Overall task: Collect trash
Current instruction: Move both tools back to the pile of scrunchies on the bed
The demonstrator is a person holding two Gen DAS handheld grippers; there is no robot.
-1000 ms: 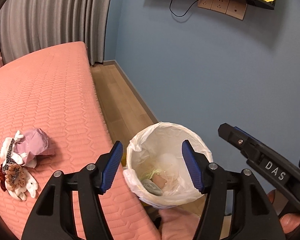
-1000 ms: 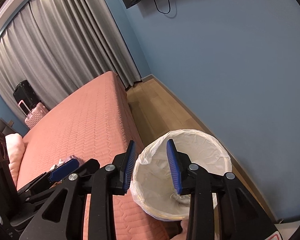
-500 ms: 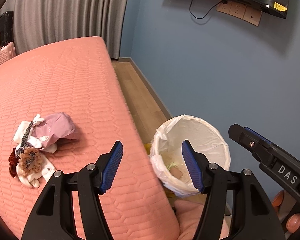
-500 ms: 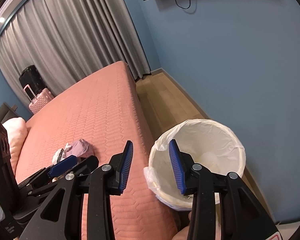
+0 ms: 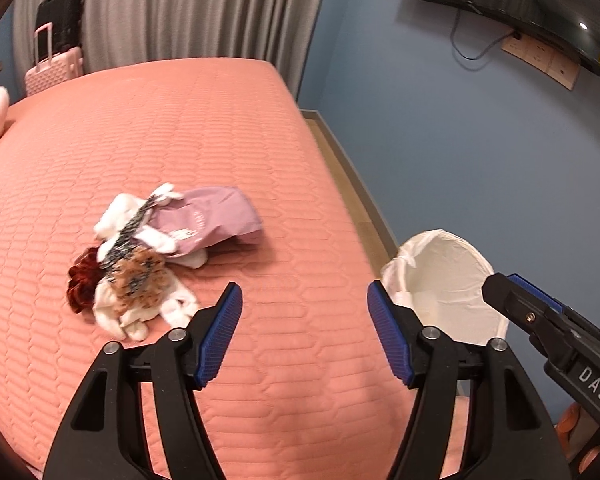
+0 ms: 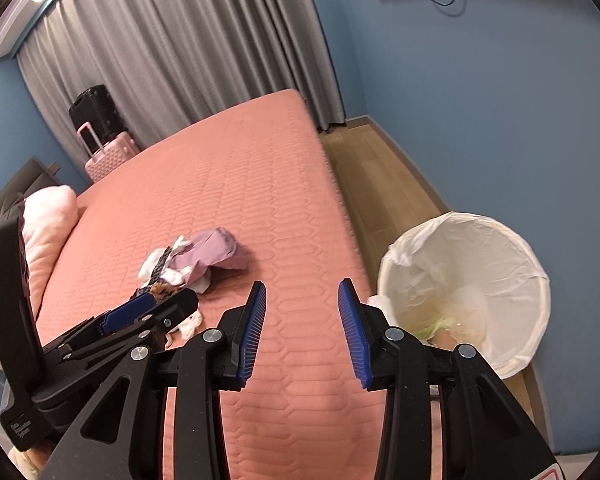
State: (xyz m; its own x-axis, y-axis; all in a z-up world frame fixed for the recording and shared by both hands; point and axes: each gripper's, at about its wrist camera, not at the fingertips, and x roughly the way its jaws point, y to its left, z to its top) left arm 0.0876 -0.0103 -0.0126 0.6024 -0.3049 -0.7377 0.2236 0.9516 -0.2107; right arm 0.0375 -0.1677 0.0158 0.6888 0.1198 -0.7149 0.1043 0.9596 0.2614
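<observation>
Both grippers hang over the near part of the pink quilted bed (image 5: pixel 148 128), the left gripper (image 5: pixel 305 312) with its blue-padded fingers (image 5: pixel 220 332) spread wide and holding nothing, the right gripper (image 6: pixel 302 322) beside it with its fingers likewise apart and empty. The trash lies in a small heap (image 5: pixel 148 256) on the bed ahead and to the left of them: a crumpled mauve bag (image 5: pixel 216 220) resting against white tissues and some brown and dark red scraps. The white-lined bin (image 6: pixel 500 264) stands on the wooden floor (image 6: pixel 380 168) just off the bed's edge by the blue wall (image 6: pixel 480 100), with a few bits of rubbish in its bottom.
</observation>
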